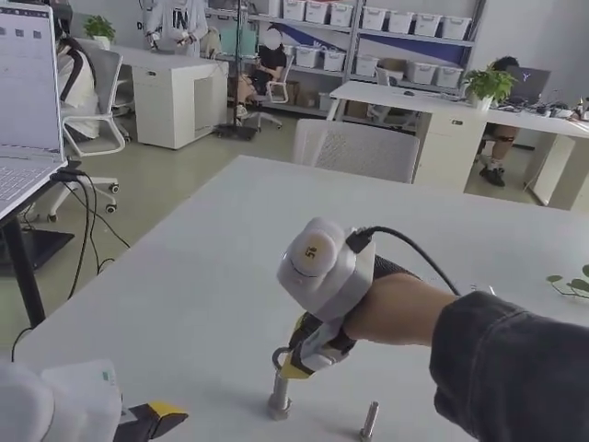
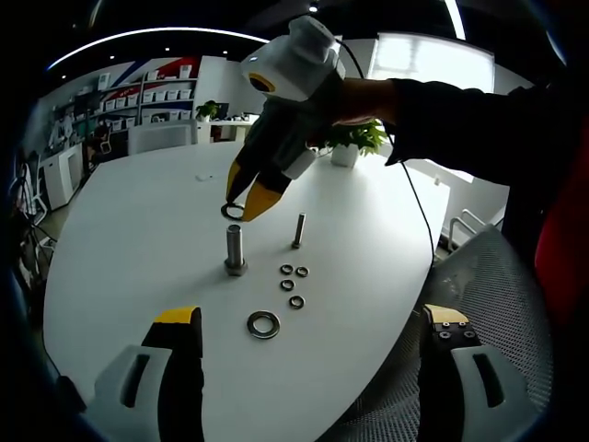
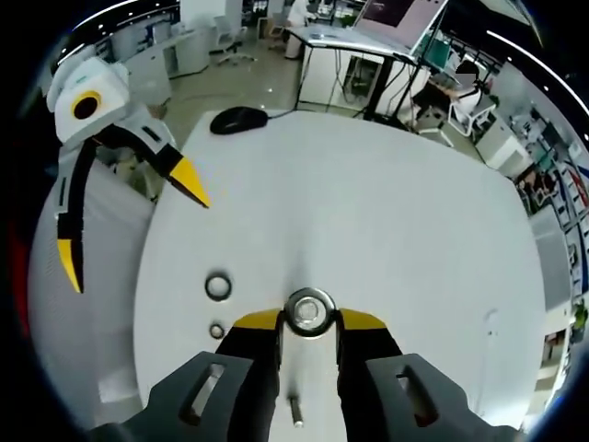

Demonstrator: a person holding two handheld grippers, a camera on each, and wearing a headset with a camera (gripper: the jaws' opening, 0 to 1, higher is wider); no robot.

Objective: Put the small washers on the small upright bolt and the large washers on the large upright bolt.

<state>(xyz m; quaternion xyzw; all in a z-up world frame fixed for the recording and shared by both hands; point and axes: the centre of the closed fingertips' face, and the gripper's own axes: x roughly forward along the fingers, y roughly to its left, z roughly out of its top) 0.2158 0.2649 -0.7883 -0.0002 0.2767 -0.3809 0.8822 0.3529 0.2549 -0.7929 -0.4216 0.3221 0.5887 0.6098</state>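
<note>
Above the large upright bolt (image 2: 236,249), the right gripper (image 2: 245,203) holds a large washer (image 2: 232,212), its jaws pressed together on the ring's rim. The washer hangs tilted, just over the top of the bolt; I cannot tell if it touches. The small upright bolt (image 2: 299,230) stands just beside, on the white table (image 2: 138,230). Near both bolts, four small washers (image 2: 287,270) lie flat in a loose group. A second large washer (image 2: 263,324) lies flat nearer to the left gripper (image 2: 311,319), whose jaws stand wide apart and hold nothing, at the edge of the table.
</note>
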